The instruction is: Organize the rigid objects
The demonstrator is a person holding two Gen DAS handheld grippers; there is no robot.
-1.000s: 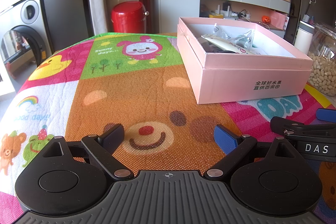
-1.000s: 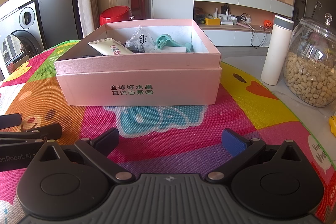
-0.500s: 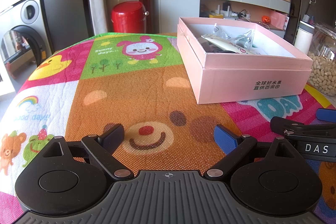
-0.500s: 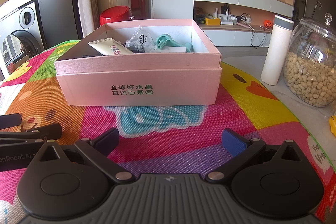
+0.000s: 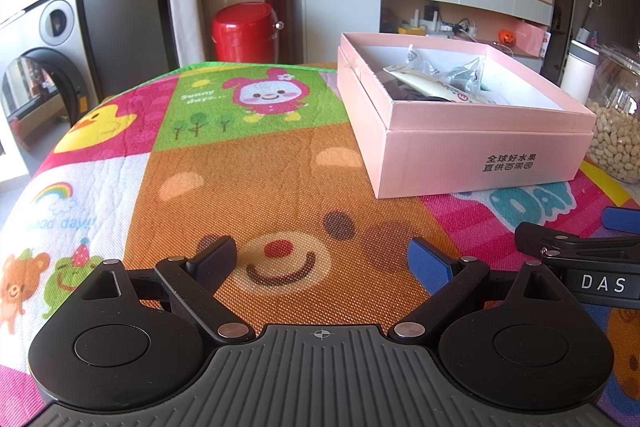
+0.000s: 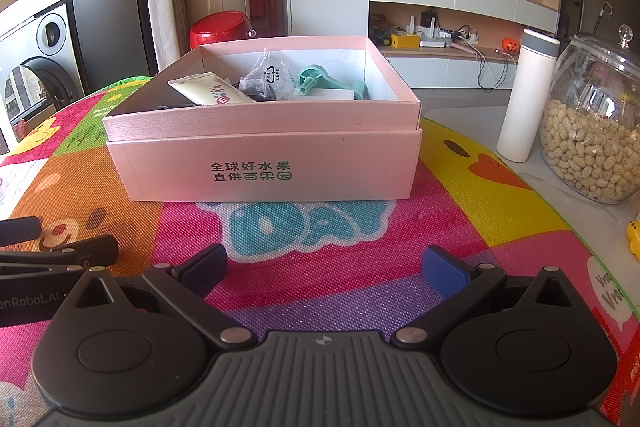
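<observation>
A pink cardboard box [image 6: 260,163] [image 5: 472,155] stands open on a colourful cartoon mat [image 6: 320,287]. Inside it lie a cream tube [image 6: 208,93], a clear plastic bag [image 6: 268,77] and a mint-green plastic part [image 6: 320,79]. My right gripper [image 6: 324,265] rests low on the mat in front of the box, open, nothing between its fingers. My left gripper [image 5: 322,261] sits open over the bear face on the mat, left of the box and apart from it. Each gripper's side shows in the other's view.
A white flask [image 6: 524,95] and a glass jar of peanuts [image 6: 596,131] stand right of the mat. A red bin [image 5: 244,31] is on the floor beyond the table's far edge. A washing machine [image 5: 44,63] is at the left. A small yellow object [image 6: 634,233] lies at the right edge.
</observation>
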